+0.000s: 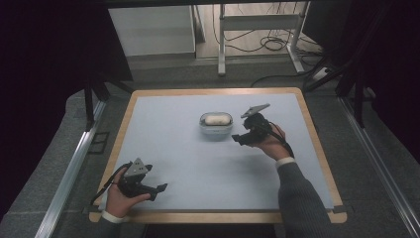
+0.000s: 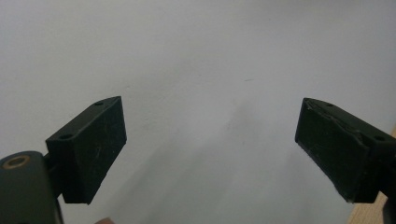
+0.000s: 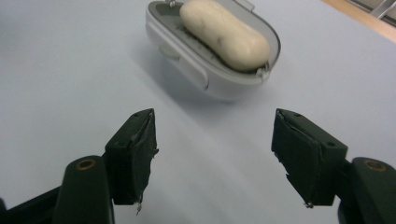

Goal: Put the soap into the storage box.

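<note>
One soap bar (image 3: 224,33) in one dish (image 3: 187,63); two tools apart.

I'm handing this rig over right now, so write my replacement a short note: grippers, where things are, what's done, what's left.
Left gripper: open, empty, low over the mat's near left part.
Right gripper: open, empty, just short of the soap dish, not touching it.
The soap lies inside the dish, near the middle of the blue mat.
Done: soap sits in the dish.
Left: unclear from here; possibly just drawing the right gripper clear of the dish.
</note>
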A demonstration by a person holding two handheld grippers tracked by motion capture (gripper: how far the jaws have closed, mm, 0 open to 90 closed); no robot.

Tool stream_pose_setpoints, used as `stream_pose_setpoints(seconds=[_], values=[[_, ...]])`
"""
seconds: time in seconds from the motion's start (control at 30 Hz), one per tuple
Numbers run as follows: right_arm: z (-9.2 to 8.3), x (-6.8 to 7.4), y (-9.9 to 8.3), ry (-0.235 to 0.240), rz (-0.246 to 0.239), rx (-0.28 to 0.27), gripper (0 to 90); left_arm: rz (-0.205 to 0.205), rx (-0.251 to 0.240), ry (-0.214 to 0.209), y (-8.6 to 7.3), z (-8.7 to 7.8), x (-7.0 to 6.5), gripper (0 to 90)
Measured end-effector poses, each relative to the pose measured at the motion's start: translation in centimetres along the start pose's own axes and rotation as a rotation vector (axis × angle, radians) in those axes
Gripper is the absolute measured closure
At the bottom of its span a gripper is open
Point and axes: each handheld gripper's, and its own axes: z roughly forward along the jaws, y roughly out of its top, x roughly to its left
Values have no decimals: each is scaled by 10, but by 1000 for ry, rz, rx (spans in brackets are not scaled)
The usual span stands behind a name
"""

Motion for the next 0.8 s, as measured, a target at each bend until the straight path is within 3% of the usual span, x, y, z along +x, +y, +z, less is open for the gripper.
stream_pose_setpoints(seconds=[0.03, 0.07, 0.13, 0.2, 0.3, 0.5, 0.6, 0.8], values=[[-10, 1, -15, 15, 26, -43, 297, 0, 1, 1, 0, 0, 0, 94], [-10, 1, -15, 15, 26, -43, 297, 0, 1, 1, 0, 0, 0, 94], [-22, 4, -36, 1, 54, -78, 292, 0, 4, 1, 0, 0, -1, 94], [-25, 5, -42, -6, 57, -85, 292, -1, 5, 2, 0, 1, -1, 94], [-33, 10, -59, -54, 52, -82, 288, 6, 12, 3, 1, 1, -1, 94], [-44, 16, -98, -85, 96, -96, 276, 5, 9, 6, 1, 0, -1, 94], [-46, 16, -111, -96, 117, -98, 277, 1, 2, 4, 1, 0, -2, 94], [-45, 16, -122, -102, 130, -89, 277, 8, 2, 5, 2, -1, -2, 94]])
